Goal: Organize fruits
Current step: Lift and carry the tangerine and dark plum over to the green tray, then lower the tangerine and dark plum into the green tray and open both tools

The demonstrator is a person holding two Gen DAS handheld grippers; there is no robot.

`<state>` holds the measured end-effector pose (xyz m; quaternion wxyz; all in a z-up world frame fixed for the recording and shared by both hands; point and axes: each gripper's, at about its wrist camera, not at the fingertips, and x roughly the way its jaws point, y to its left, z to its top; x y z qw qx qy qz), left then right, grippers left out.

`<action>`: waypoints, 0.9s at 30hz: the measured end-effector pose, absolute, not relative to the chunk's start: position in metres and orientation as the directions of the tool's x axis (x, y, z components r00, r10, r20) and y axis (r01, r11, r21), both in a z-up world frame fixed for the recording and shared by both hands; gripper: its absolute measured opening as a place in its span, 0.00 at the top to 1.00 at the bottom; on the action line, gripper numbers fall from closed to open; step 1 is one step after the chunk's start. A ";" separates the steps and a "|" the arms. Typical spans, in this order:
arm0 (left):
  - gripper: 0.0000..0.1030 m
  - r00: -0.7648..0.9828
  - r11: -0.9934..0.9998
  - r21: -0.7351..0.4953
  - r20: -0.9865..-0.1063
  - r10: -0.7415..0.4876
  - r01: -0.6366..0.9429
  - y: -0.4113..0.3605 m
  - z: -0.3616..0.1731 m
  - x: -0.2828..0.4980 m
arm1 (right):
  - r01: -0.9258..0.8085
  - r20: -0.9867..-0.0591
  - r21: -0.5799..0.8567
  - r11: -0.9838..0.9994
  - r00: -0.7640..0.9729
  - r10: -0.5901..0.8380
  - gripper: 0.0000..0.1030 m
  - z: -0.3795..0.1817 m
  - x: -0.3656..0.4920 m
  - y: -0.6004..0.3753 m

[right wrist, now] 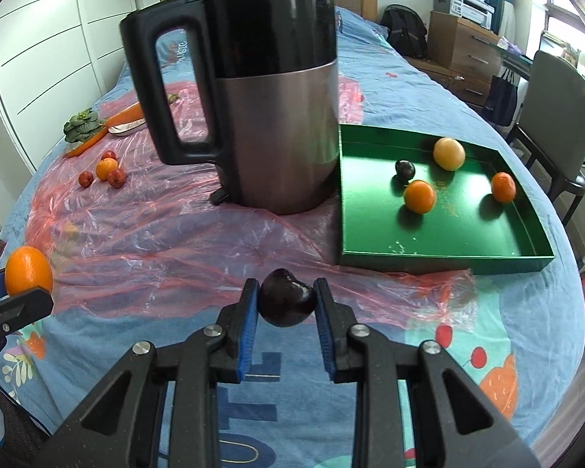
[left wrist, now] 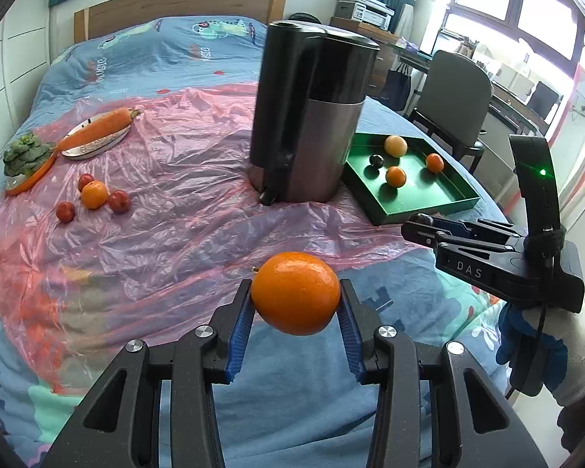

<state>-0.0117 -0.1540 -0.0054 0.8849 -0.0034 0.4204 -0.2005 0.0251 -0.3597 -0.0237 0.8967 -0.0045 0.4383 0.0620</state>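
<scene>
Grippers both loaded. Left gripper (left wrist: 295, 296) clamps an orange (left wrist: 295, 292) between its blue pads, bottom centre of the left wrist view, held clear above the bedspread (left wrist: 292, 382). Right gripper (right wrist: 286, 302) is closed on a dark plum (right wrist: 287, 302), bottom centre of the right wrist view; it also shows from the side at right of the left view.

Key relation: green tray (right wrist: 440, 263) lies ahead and to the right of both sets of jaws. In the right view its near wall sits just beyond the plum, so the right hand looks nearer; the left has more bed to cross. Both fruits are roundish, no long axis to mind.

Tray already holds two oranges, a pale yellow fruit and a dark plum toward its far half; the near half is bare, likely room for a drop. Kettle (right wrist: 269, 117) stands touching or just beside the tray's left wall, blocking approach from that side. Tray's right edge is near the bed edge.

Far left: an orange and three red fruits (left wrist: 93, 195) on pink plastic sheet (left wrist: 175, 195), not yet collected.
</scene>
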 end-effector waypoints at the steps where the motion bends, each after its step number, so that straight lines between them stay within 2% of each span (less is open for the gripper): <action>1: 0.65 0.561 0.916 -0.174 -0.744 -0.363 0.362 -0.161 -0.004 -0.011 | -0.103 -0.785 0.048 0.993 0.611 0.102 0.66 -0.023 0.026 -0.367; 27: 0.65 0.502 0.814 -0.171 -0.711 -0.492 0.555 -0.311 0.036 0.045 | 0.087 -0.710 0.049 0.995 0.704 -0.027 0.66 0.000 0.064 -0.506</action>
